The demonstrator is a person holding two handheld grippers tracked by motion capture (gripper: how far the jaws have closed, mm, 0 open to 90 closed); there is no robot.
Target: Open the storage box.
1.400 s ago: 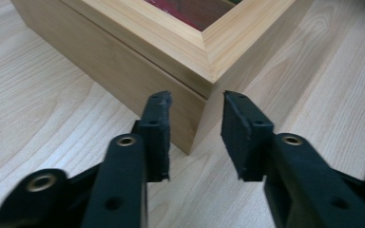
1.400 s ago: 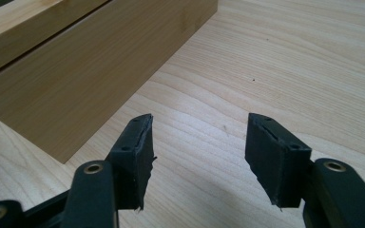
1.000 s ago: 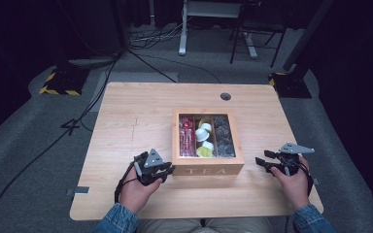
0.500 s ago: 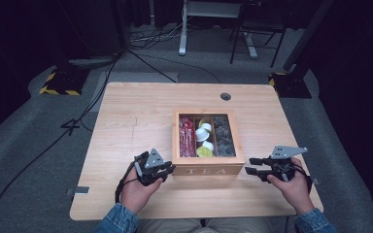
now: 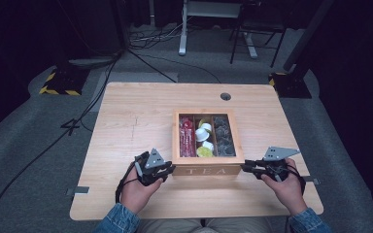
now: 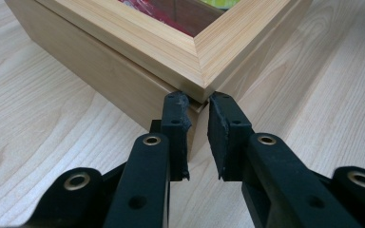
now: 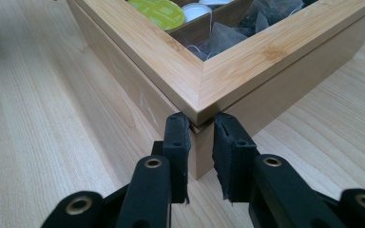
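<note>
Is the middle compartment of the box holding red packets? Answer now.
No: in the box, the red packets fill the left compartment; the middle holds white and green pods.

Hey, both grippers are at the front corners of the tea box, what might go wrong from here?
1. The left gripper and right gripper each straddle only a corner of the tea box, near the lid seam, so either could slip off.
2. Uneven lifting might tip the box and spill the capsules inside.

"TEA", seemingly in pale capitals, on the near front wall of the wooden box.
</note>
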